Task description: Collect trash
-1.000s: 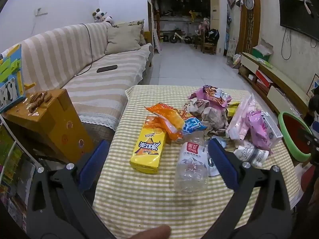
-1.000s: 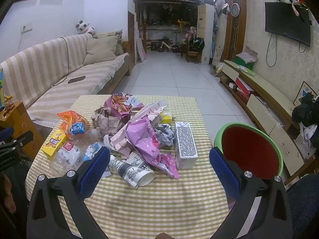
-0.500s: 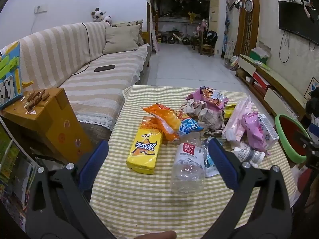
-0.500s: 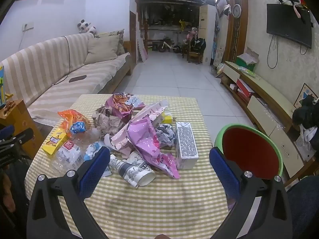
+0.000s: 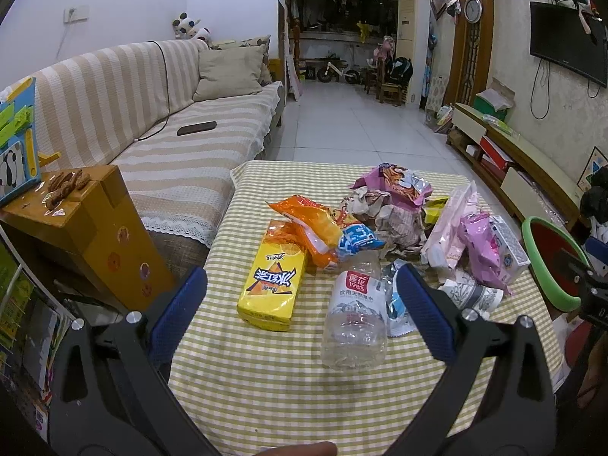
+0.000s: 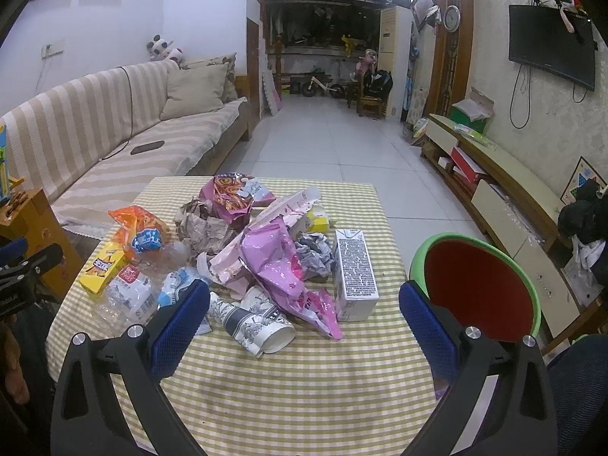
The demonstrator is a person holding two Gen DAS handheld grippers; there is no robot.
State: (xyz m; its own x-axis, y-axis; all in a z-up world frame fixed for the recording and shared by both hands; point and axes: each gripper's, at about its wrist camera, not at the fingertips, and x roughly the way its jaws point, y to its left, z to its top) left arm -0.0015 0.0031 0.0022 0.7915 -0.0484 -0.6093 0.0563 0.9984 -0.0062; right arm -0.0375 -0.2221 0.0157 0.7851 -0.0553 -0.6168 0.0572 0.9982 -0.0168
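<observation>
Trash is heaped on a yellow checked table (image 5: 288, 391) (image 6: 304, 387). A yellow drink carton (image 5: 271, 290) (image 6: 102, 268), an empty clear bottle (image 5: 355, 315) (image 6: 127, 296), orange snack bags (image 5: 311, 224), a pink wrapper (image 6: 275, 262), a paper cup (image 6: 254, 323) and a white carton (image 6: 353, 275) lie there. My left gripper (image 5: 302, 306) hangs open near the table's front, above the yellow carton and bottle. My right gripper (image 6: 304, 309) is open too, above the cup and white carton, holding nothing. A green-rimmed red bin (image 6: 475, 285) (image 5: 551, 262) stands right of the table.
A striped sofa (image 5: 152, 121) runs along the left, with a yellow cardboard box (image 5: 87, 228) beside the table's left edge. A low TV cabinet (image 6: 505, 182) lines the right wall. Open tiled floor (image 6: 323, 133) stretches beyond the table.
The left gripper has drawn back slightly, so the carton and bottle sit a little farther from it. The right view is nearly unchanged. Both stay open.
</observation>
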